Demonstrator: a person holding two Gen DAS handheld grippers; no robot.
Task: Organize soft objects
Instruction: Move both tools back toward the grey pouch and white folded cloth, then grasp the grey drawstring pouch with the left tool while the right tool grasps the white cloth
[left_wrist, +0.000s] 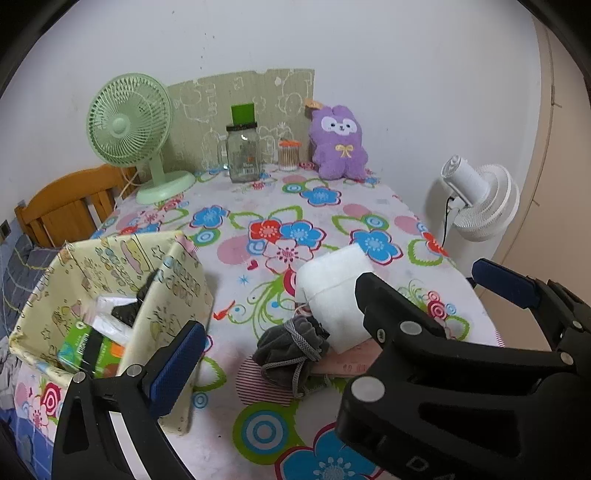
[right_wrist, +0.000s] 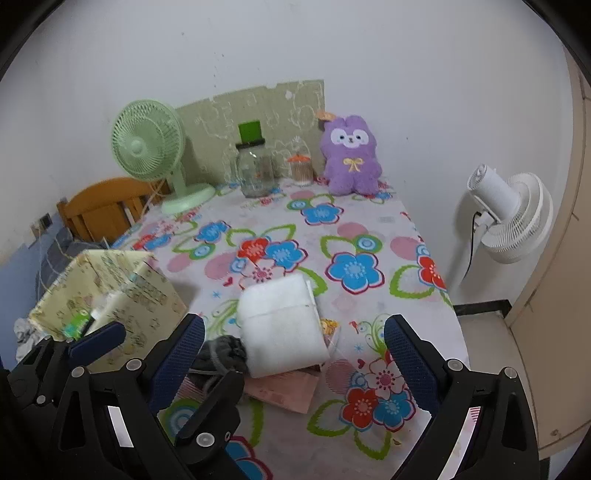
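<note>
A white foam block lies on the floral tablecloth, over a pink flat pouch. A grey drawstring pouch lies at its left. A yellow patterned fabric box stands at the table's left, holding packets. A purple plush toy sits at the back. My left gripper is open and empty above the pouches. My right gripper is open and empty, its fingers either side of the foam block.
A green desk fan, a glass jar and a cotton-swab pot stand at the back. A white floor fan stands right of the table. A wooden chair stands at left.
</note>
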